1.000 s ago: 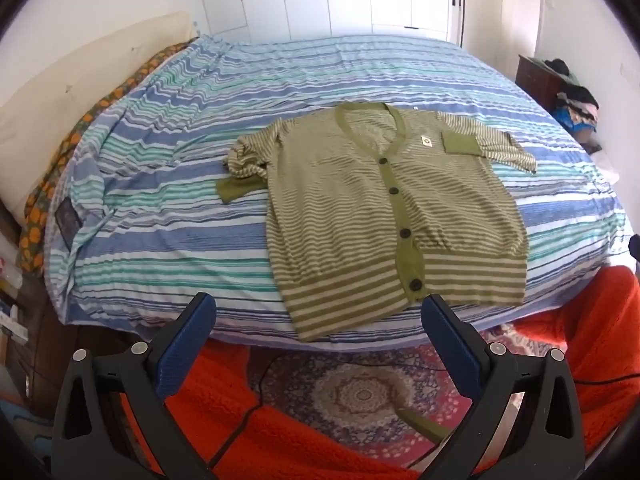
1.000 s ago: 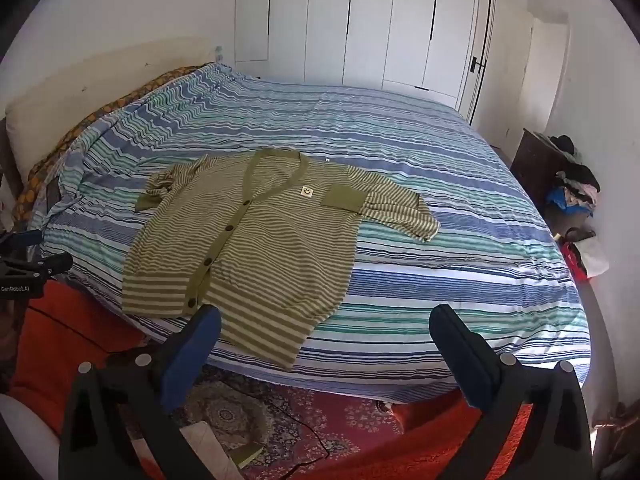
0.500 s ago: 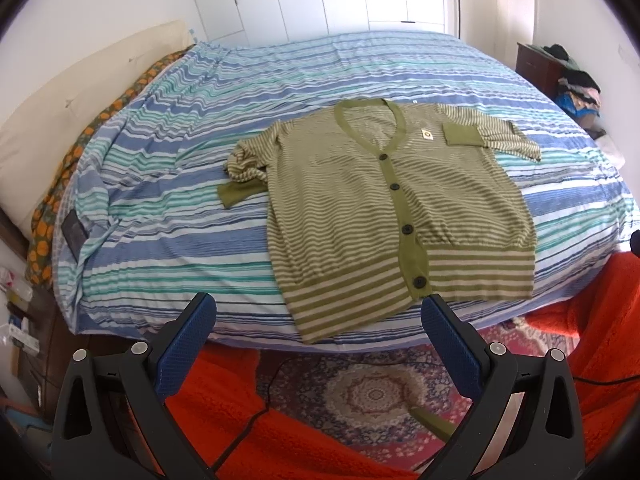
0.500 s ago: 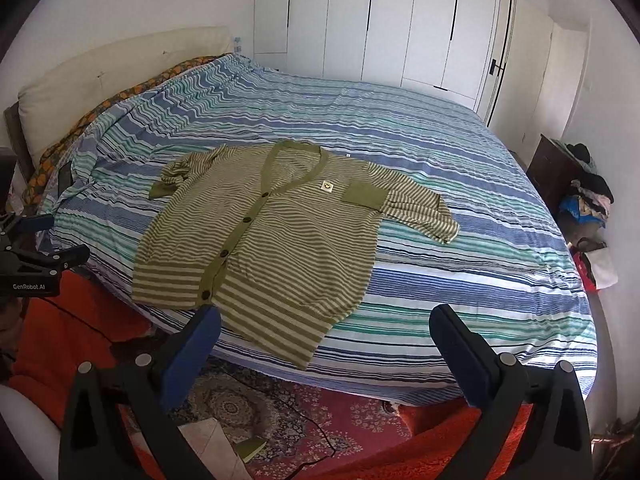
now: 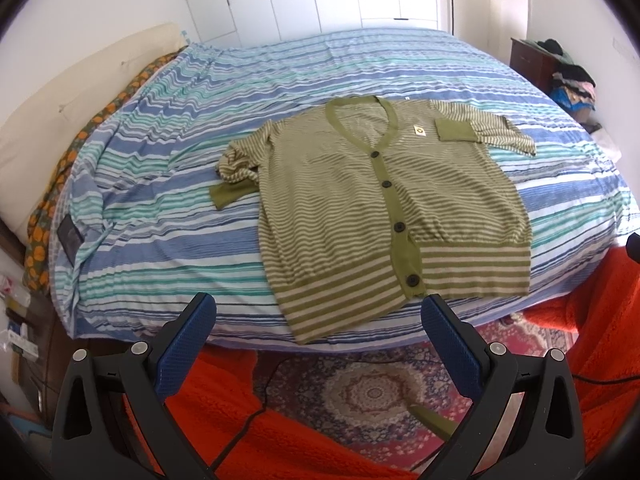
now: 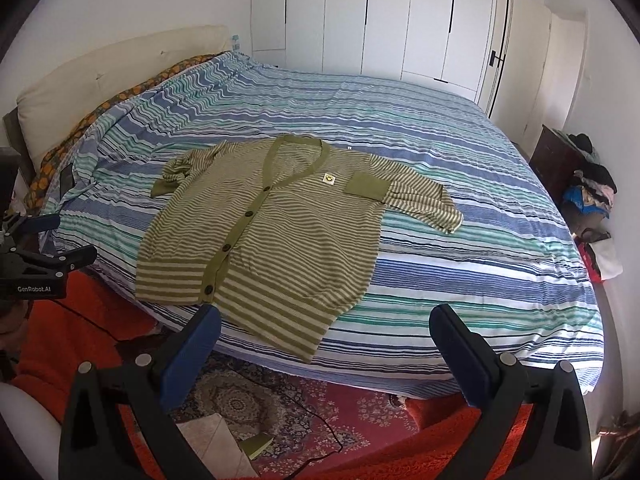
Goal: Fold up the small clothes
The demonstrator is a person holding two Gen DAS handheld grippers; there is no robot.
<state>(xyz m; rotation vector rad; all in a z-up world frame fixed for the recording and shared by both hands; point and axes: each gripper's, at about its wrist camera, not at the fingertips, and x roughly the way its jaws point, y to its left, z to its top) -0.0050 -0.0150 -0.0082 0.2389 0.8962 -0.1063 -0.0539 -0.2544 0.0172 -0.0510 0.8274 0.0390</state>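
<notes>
A green and cream striped cardigan (image 5: pixel 380 208) lies flat, buttoned, on the striped bed, its hem at the near bed edge. It also shows in the right wrist view (image 6: pixel 272 236). Its left sleeve (image 5: pixel 234 176) is bunched; its right sleeve (image 5: pixel 504 132) lies spread. My left gripper (image 5: pixel 318 320) is open and empty, held before the bed edge near the hem. My right gripper (image 6: pixel 326 328) is open and empty, just off the hem's right corner. The left gripper shows at the left edge of the right wrist view (image 6: pixel 40 256).
The bed (image 5: pixel 160 216) has a blue, green and white striped cover and a cream headboard (image 6: pixel 100 76) at left. A red patterned rug (image 5: pixel 372 392) and orange fabric (image 5: pixel 224 420) lie below. A dark cabinet with piled clothes (image 6: pixel 580 184) stands at right. White wardrobe doors (image 6: pixel 380 20) are behind.
Both grippers have moved slightly forward and up toward the bed; the cardigan sits lower and closer in both views. The cardigan has not moved on the bed.
</notes>
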